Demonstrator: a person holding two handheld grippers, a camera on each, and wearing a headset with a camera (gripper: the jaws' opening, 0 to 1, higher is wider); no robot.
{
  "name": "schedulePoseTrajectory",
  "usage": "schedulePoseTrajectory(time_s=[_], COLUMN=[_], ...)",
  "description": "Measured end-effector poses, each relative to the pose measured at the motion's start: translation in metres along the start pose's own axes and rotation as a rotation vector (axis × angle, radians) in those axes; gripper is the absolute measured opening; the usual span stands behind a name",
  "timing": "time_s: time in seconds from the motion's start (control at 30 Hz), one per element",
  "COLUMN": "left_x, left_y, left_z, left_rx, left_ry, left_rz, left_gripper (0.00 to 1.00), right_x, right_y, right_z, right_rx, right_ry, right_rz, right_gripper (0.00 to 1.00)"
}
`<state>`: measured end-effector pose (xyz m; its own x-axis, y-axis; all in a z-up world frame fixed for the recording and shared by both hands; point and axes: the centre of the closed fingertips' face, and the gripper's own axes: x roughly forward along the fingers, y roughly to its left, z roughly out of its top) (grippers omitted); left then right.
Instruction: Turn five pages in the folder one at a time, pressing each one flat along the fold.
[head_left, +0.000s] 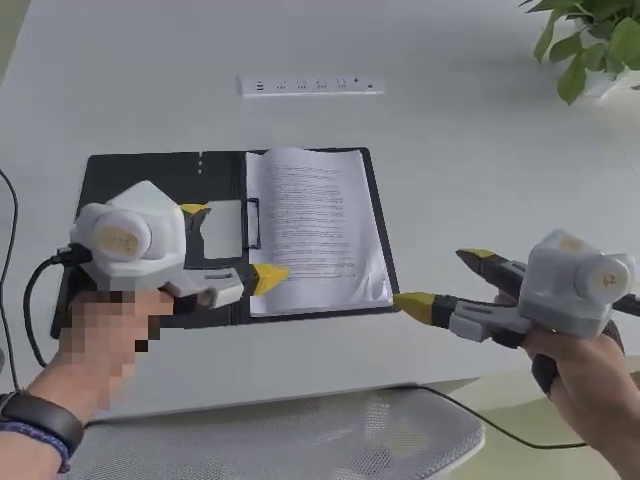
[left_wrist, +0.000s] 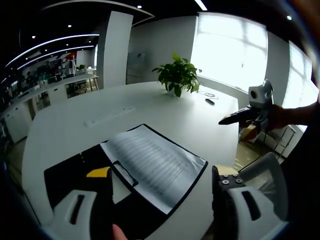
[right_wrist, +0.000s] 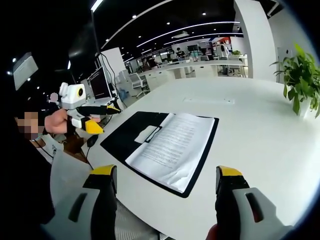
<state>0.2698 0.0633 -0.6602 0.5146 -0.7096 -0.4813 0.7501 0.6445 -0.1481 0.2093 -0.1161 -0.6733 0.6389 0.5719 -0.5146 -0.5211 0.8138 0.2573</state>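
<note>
Found left gripper (head_left: 230, 243) at lower left with fingers spread, empty, over open folder (head_left: 130, 175) lying mid-frame on the table (head_left: 470, 140). Found right gripper (head_left: 445, 280) at lower right, likewise released, just off the pages (head_left: 315, 225). Risked catching several sheets together (thin, loose edges), miscounting turns.
</note>
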Motion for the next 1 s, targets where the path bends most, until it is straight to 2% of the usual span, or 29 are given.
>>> schedulePoseTrajectory(time_s=[0.2,0.4,0.63,1.0], left_x=[0.015,0.038,0.067,0.100], left_y=[-0.007,-0.014,-0.032,-0.050], left_z=[0.003,0.001,-0.001,-0.018], left_rx=[0.015,0.021,0.029,0.024], left_ry=[0.009,0.022,0.038,0.083], left_rz=[-0.030,-0.060,-0.107,-0.137], left_gripper=[0.80,0.80,0.79,0.79], right_x=[0.000,0.001,0.000,-0.001], right_y=[-0.004,-0.005,-0.007,-0.007], right_z=[-0.002,-0.005,-0.006,-0.007], right_rx=[0.005,0.011,0.017,0.028], right_ry=[0.002,0.006,0.009,0.007], right_rz=[0.000,0.002,0.001,0.001], right_gripper=[0.80,0.80,0.80,0.79])
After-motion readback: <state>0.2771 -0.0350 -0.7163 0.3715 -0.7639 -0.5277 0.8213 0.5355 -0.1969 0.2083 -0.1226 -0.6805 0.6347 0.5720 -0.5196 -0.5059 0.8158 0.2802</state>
